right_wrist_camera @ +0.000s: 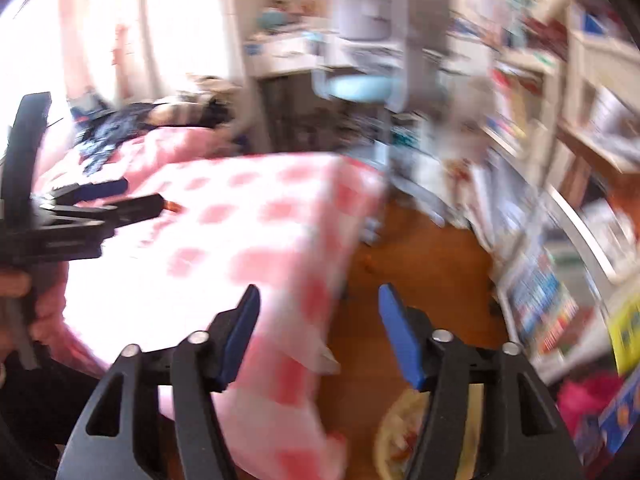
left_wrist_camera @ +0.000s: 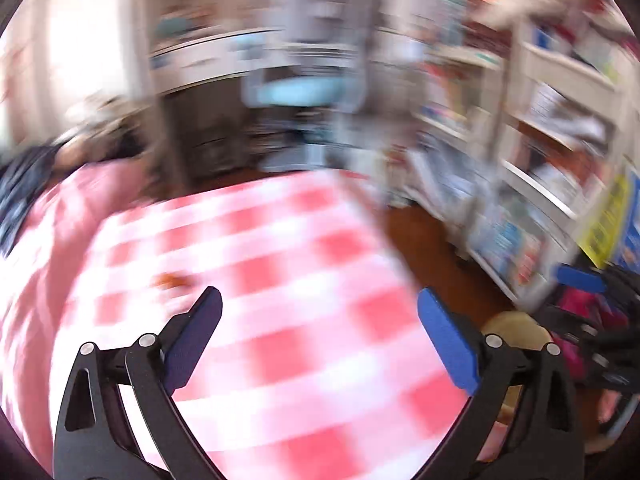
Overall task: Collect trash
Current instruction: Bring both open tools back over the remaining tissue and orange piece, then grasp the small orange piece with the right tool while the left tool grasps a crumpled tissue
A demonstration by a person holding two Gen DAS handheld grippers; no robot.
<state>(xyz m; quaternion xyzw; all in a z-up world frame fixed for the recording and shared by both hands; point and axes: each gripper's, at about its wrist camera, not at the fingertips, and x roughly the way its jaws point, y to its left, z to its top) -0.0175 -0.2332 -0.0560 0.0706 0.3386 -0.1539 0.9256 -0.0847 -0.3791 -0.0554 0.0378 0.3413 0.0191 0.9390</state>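
Red-and-white checked tablecloth (left_wrist_camera: pixel 280 300) fills the left wrist view. Left gripper (left_wrist_camera: pixel 320 304), jaws spread and empty; small orange scrap of trash (left_wrist_camera: pixel 172 280) lies ahead and left of it, shape lost to blur.

Right wrist view: right gripper (right_wrist_camera: pixel 318 300), jaws apart, empty, overhangs the cloth's edge; the scrap (right_wrist_camera: pixel 174 207) lies far left, beside the left gripper, which is nearer. A pale round bin (right_wrist_camera: pixel 394 432) is cut off below.

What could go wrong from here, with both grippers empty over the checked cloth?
1. The small orange scrap on the red-and-white checked cloth is blurred, so the open left gripper may misjudge it.
2. The open right gripper hangs past the cloth's edge above the pale round bin; the two grippers are close and might collide.
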